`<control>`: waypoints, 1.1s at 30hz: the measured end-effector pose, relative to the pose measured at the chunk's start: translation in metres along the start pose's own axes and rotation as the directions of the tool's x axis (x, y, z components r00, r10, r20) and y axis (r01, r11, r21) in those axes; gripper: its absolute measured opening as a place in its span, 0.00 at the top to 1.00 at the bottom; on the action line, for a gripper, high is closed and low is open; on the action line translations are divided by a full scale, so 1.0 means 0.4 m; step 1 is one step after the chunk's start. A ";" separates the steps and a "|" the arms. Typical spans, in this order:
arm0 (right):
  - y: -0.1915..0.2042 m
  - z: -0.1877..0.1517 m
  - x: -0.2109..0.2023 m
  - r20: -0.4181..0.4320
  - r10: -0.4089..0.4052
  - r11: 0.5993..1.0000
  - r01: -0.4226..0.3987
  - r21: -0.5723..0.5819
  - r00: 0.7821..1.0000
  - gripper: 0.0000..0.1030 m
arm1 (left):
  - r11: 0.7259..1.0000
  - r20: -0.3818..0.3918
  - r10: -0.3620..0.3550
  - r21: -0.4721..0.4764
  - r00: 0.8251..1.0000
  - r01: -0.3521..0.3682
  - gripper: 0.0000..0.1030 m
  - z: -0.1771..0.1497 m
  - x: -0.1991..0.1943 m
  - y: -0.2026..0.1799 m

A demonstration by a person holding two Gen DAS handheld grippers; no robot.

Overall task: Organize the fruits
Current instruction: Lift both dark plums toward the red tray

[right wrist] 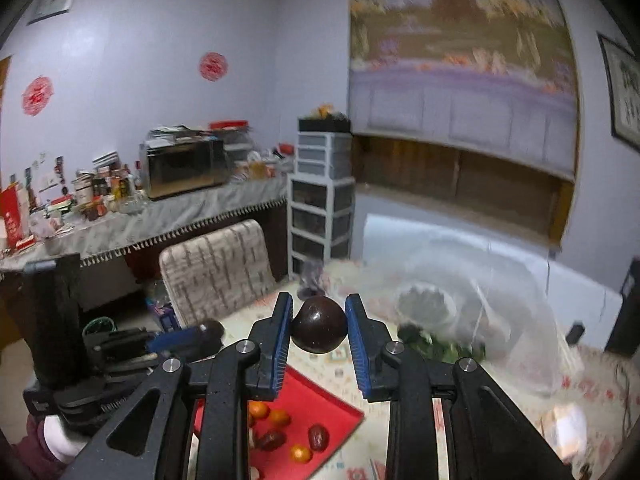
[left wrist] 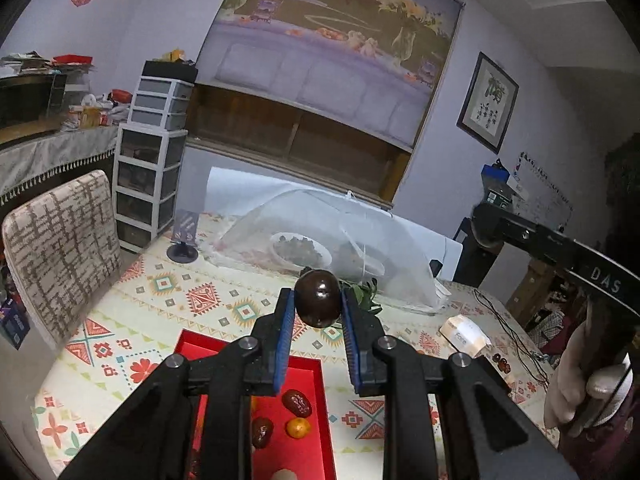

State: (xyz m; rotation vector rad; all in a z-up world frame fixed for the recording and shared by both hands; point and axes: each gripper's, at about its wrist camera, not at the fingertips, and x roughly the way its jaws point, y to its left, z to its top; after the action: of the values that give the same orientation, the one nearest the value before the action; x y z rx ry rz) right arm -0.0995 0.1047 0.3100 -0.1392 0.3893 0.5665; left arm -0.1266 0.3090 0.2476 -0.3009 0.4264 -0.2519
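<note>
Both grippers, left [left wrist: 318, 304] and right [right wrist: 319, 330], pinch round plums at fingertips; either could slip, missing the tray [left wrist: 312, 368] at 6 o'clock

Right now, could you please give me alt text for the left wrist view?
The left gripper pinches a dark round fruit above a patterned tablecloth. Below sits a red tray holding dates and a small orange.

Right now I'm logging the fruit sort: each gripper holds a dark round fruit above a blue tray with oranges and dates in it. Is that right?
Not quite: the tray is red, not blue, as the left wrist view shows. The rest holds: the left gripper and the right gripper each hold a dark round fruit above it, with oranges and dates inside.
</note>
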 end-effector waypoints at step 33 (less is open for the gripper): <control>-0.114 -0.330 0.281 -0.352 0.329 0.924 -0.222 0.312 0.876 0.71 | 0.974 -0.264 0.220 0.017 0.939 -0.224 0.79 -0.106 0.270 0.219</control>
State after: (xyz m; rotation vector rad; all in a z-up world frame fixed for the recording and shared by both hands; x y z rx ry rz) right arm -0.0297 0.0913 0.1453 0.0623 0.8915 0.7679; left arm -0.0346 0.3477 0.1418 -0.2294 0.7215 -0.0668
